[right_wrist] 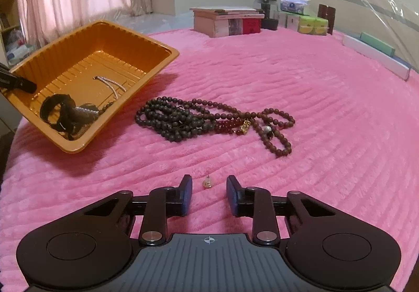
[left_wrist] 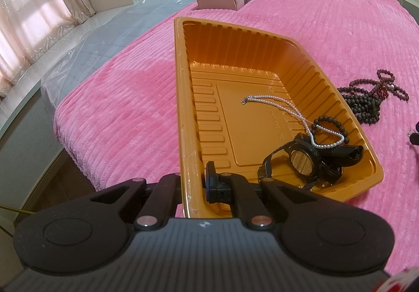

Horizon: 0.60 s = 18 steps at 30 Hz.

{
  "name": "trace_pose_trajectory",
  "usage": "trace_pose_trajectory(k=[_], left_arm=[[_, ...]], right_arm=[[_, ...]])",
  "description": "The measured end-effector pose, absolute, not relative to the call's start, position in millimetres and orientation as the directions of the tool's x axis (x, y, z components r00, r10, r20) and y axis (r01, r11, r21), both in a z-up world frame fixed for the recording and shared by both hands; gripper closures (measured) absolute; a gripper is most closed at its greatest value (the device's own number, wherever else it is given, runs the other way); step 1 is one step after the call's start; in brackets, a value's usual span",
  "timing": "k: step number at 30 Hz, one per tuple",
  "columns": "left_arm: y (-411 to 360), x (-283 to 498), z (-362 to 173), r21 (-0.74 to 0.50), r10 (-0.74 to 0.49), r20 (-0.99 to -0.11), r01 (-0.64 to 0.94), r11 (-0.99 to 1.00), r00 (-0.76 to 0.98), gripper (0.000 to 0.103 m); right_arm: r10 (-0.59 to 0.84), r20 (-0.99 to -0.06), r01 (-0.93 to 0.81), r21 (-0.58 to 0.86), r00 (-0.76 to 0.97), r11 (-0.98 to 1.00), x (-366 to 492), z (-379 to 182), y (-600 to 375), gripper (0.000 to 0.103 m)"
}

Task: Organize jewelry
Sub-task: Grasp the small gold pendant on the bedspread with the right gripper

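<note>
A: Why was the orange tray [right_wrist: 154,42] tilted?

B: The left gripper [left_wrist: 193,182] was clenched on the tray's near rim, lifting that edge off the bed [right_wrist: 314,108], probably to steady it for loading. A watch [left_wrist: 305,161], a pearl strand [left_wrist: 285,108] and a bead bracelet [left_wrist: 337,124] lay inside.

A: And the right gripper [right_wrist: 208,194]?

B: Partly open, holding nothing. A small gold earring [right_wrist: 207,183] lay on the bed between its fingers, untouched. The bead necklaces [right_wrist: 209,119] lay farther off, beside the tray.
</note>
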State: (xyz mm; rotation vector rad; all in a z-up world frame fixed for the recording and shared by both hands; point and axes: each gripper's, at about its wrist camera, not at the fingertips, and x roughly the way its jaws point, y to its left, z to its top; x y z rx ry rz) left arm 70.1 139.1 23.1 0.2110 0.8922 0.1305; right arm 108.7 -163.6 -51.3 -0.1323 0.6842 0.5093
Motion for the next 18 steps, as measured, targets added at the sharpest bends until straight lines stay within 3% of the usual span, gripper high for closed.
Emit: trace_pose_trajectory(k=[9, 13, 18], left_arm=[[139.0, 70.1, 23.1, 0.236, 0.200, -0.757, -0.025, 0.971, 0.622, 0.100], [138.9, 70.1, 23.1, 0.237, 0.200, -0.757, -0.025, 0.971, 0.622, 0.100], [139.0, 70.2, 23.2, 0.237, 0.200, -0.757, -0.025, 0.971, 0.622, 0.100]], right_arm=[[0.390, -0.655, -0.516, 0.000, 0.647, 0.856, 114.3, -58.5, -155.2, 0.088], [0.387, -0.657, -0.522, -0.013, 0.648, 0.853, 112.2, -59.6, -153.7, 0.097], [0.387, -0.641, -0.528, -0.033, 0.663, 0.849, 108.1, -55.0, -152.4, 0.097]])
